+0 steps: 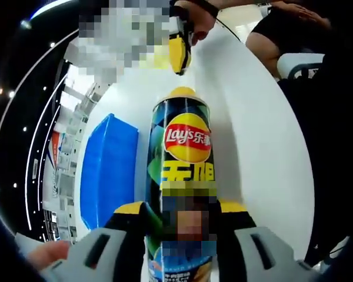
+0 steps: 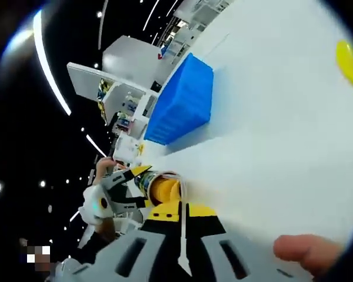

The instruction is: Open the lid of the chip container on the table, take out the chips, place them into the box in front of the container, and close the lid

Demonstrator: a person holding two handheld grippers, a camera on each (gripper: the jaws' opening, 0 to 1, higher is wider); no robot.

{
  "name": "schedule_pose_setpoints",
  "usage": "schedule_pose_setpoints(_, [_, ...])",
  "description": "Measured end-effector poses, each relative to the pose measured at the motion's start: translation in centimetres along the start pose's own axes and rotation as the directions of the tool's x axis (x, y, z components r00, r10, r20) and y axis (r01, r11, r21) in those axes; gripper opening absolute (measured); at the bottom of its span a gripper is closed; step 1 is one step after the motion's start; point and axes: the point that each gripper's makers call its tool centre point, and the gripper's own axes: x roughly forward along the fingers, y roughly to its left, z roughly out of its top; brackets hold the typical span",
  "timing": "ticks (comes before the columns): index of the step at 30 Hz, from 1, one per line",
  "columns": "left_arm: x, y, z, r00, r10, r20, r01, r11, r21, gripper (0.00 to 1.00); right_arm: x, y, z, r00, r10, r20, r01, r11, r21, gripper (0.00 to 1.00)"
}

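A dark Lay's chip can (image 1: 185,153) lies along the left gripper view, its yellow end (image 1: 182,92) pointing away. My left gripper (image 1: 181,208) is shut on its body. In the right gripper view the can's yellow end (image 2: 165,189) sits just beyond my right gripper (image 2: 182,208), with the left gripper (image 2: 126,182) around the can. My right gripper's jaws are shut on a thin white sheet (image 2: 183,235) seen edge on. The right gripper (image 1: 179,54) hangs above the can's end. A blue box (image 1: 109,170) (image 2: 182,108) stands beside the can. A yellow disc (image 2: 350,61) lies on the table.
The white table (image 1: 253,147) (image 2: 270,153) stretches out wide to the can's right. A seated person's legs (image 1: 276,35) and a chair (image 1: 300,61) are at its far edge. Store shelves (image 2: 123,94) stand behind the blue box.
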Motion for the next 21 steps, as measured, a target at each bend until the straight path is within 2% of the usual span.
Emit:
schedule_pose_setpoints(9, [0.1,0.1,0.1,1.0,0.0,-0.01,0.0,1.0,0.002,0.46,3.8,2.1,-1.2,0.998,0.052,-0.032,-0.051,0.999,0.004,0.01])
schedule_pose_setpoints(15, [0.2,0.2,0.1,1.0,-0.002,-0.016,0.002,1.0,-0.001,0.46,6.6,3.3,-1.5,0.992,0.095,-0.081,-0.094,0.995,0.021,0.01])
schedule_pose_setpoints(16, [0.2,0.1,0.5,1.0,-0.001,0.001,0.001,1.0,0.008,0.46,7.0,3.6,-1.9,0.989,0.114,-0.098,-0.113,0.994,0.012,0.0])
schedule_pose_setpoints(18, [0.2,0.2,0.1,0.999,-0.002,-0.042,0.002,1.0,-0.003,0.46,7.2,3.4,-1.8,0.987,0.117,-0.109,-0.111,0.992,0.059,0.01])
schedule_pose_setpoints(21, [0.2,0.2,0.0,0.999,-0.004,-0.038,0.004,1.0,-0.007,0.46,7.1,3.3,-1.6,0.985,0.13,-0.113,-0.124,0.991,0.058,0.01])
